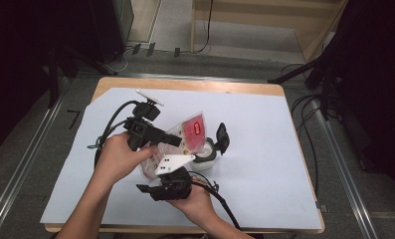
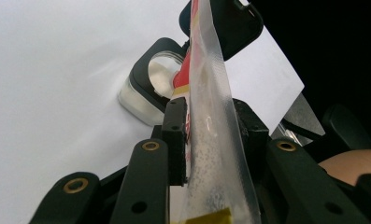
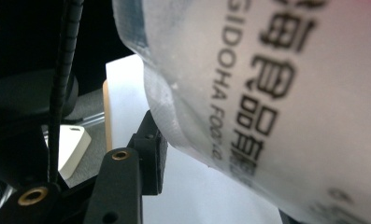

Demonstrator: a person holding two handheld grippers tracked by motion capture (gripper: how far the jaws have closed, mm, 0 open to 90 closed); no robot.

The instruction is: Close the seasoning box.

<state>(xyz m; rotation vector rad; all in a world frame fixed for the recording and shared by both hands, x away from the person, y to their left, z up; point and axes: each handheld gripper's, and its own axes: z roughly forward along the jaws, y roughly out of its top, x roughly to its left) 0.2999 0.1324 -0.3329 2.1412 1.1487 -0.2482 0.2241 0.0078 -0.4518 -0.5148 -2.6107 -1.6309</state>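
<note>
Pouch [image 1: 190, 133] hangs tilted over the open jar [image 1: 205, 155] mid-table, its red end nearest the mouth. Your left gripper [image 2: 210, 135] pinches the pouch's edge firmly; the right gripper [image 1: 169, 186] sits against its lower end, but whether it is clamped I cannot tell. Keep the pouch's low corner over the jar mouth and tip slowly, so nothing spills onto the white sheet [image 1: 264, 149]. Dark stands and cables ring the table [image 1: 185, 85].

On my bench [image 1: 264, 89]: one clear food pouch [image 1: 187, 133], one small jar [image 1: 205, 158] with its black lid [image 1: 222, 138] open, and my two grippers, left gripper [image 1: 171, 140] and right gripper [image 1: 144, 188].
</note>
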